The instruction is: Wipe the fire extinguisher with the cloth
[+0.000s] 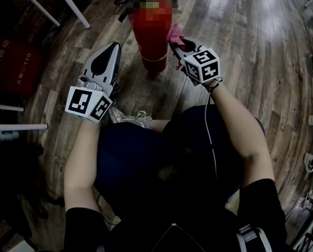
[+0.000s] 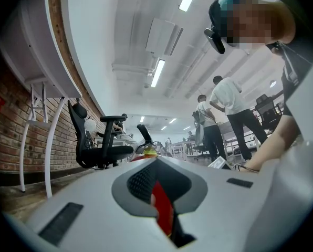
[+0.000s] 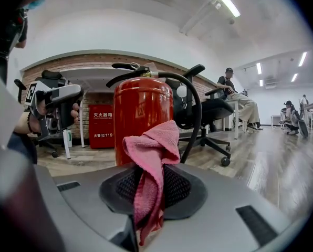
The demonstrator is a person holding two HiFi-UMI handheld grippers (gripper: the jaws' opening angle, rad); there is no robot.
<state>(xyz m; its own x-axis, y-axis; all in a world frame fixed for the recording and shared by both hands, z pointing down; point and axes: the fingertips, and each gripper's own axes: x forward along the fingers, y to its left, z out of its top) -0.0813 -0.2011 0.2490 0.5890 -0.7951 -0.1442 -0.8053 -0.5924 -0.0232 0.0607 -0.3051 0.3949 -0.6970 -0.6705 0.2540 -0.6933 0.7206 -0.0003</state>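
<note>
At about 10 o'clock in the head view, the left gripper (image 1: 113,50) points its empty jaws, pressed together, toward the fire extinguisher (image 1: 152,33). The extinguisher stands upright on the wooden floor (image 1: 240,46) at 12 o'clock. At 1 o'clock the right gripper (image 1: 175,45) has its jaws clamped on the pink cloth (image 3: 148,156), right beside the cylinder's right flank.

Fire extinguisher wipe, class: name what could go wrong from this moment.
1. The fire extinguisher stands unsupported on the floor; the left gripper isn't touching it, so a sideways wipe might tip it.
2. The right gripper pinches only a fold of the cloth; it could pull free or snag on the hose.
</note>
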